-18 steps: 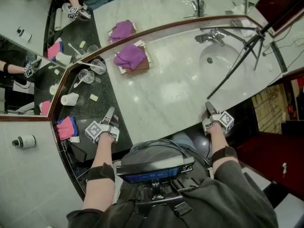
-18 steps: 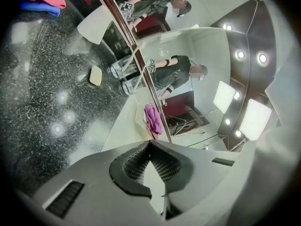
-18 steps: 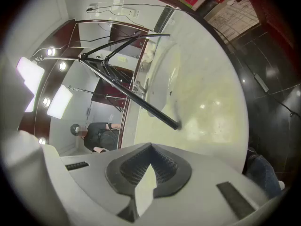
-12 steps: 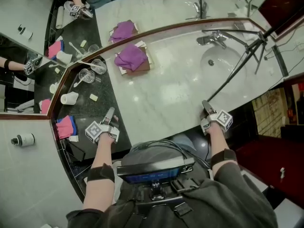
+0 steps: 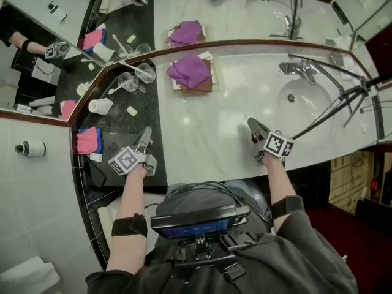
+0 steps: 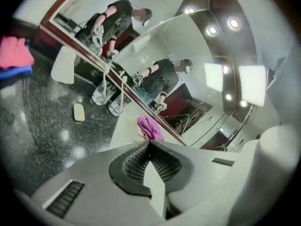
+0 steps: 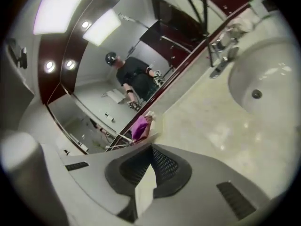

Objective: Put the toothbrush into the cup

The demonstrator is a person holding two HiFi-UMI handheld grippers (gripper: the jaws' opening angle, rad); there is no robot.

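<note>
Left tool (image 5: 146,133): closed, empty, above the dark surface (image 5: 119,130).
Right tool (image 5: 252,125): closed, empty, above pale marble.
Toothbrush (image 5: 115,90): white handle at the glass cup (image 5: 128,81), ahead of the left tool; the right gripper view shows the sink (image 7: 263,86) instead.

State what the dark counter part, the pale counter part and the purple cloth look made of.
Dark speckled counter section: polished granite-like stone, flecked and glossy.
Pale counter section: probably polished marble, with faint veining and light glints.
Purple cloth: soft fabric, crumpled folds.
</note>
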